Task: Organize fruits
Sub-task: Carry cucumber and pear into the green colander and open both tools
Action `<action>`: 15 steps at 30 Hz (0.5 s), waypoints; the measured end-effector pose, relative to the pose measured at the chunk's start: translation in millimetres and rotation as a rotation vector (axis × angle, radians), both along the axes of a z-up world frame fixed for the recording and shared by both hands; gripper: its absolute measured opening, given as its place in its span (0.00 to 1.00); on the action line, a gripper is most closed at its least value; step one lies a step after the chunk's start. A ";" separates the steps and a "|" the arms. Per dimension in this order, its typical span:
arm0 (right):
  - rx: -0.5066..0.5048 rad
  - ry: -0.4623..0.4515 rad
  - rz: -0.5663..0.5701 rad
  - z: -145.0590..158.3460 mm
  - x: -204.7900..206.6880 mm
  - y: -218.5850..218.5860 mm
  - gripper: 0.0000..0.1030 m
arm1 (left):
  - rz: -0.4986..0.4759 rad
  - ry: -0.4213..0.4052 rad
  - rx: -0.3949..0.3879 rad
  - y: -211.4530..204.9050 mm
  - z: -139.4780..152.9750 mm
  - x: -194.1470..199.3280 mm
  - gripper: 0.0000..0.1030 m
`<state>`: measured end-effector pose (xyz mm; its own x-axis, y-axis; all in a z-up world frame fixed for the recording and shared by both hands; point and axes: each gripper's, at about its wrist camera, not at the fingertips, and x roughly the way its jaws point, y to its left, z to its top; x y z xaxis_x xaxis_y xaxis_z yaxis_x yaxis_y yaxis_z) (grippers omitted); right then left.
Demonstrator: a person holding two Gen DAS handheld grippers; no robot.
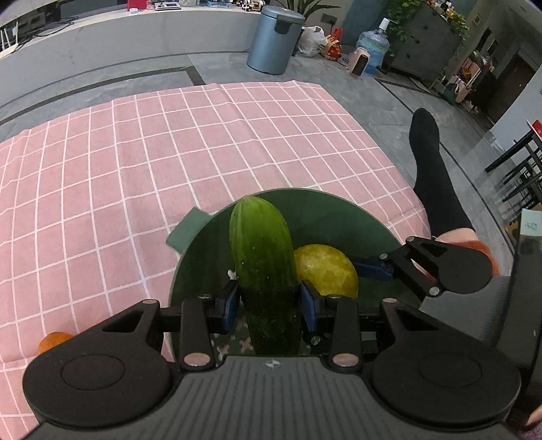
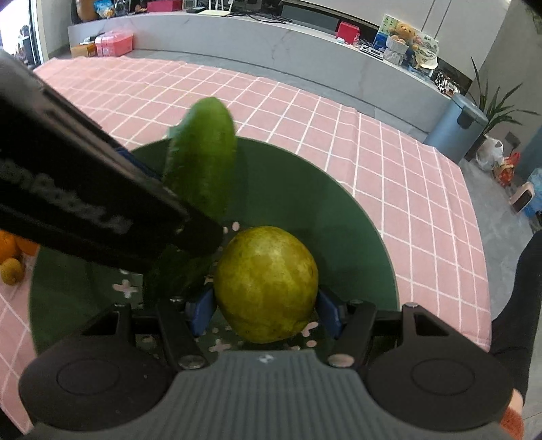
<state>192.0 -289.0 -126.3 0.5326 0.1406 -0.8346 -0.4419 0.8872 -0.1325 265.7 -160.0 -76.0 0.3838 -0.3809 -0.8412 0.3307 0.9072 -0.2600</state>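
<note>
A: Left gripper [image 1: 267, 304] first; what's in it?
B: It's clamped on the cucumber [image 1: 262, 267]; long axis runs straight out along the fingers, tip over the green bowl [image 1: 338, 216]
A: And the right gripper [image 2: 267, 313]?
B: Closed on the yellow-green pear [image 2: 266, 284], low inside the same bowl, just right of the cucumber; both look ready to be let go

- An office or studio lounge, it seems, not a kitchen.
- A pink checked cloth [image 1: 189, 152] is spread on a grey tiled floor [image 1: 372, 101], picnic-style.
- A long pale counter [image 2: 271, 40] carries cables, boxes and a teddy bear [image 2: 403, 32].
- A grey pedal bin [image 1: 272, 39], a water-cooler bottle [image 1: 372, 45] and potted plants [image 1: 406, 20] stand nearby.
</note>
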 end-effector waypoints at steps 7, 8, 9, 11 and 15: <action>-0.043 -0.010 0.021 1.4 -4.3 6.3 0.62 | 0.036 0.008 0.012 4.9 -5.1 2.2 0.45; -0.048 -0.023 0.017 3.4 -5.8 6.8 0.64 | 0.034 0.003 0.014 5.2 -4.2 1.3 0.45; -0.055 -0.032 0.017 5.0 -7.5 7.6 0.65 | 0.033 0.001 0.016 5.8 -2.6 0.4 0.45; -0.066 -0.041 0.014 6.6 -9.7 8.5 0.67 | 0.029 0.001 0.015 7.3 -0.6 -1.1 0.48; -0.085 -0.055 0.006 11.0 -18.6 9.9 0.73 | 0.024 -0.017 0.003 12.5 9.7 -9.7 0.54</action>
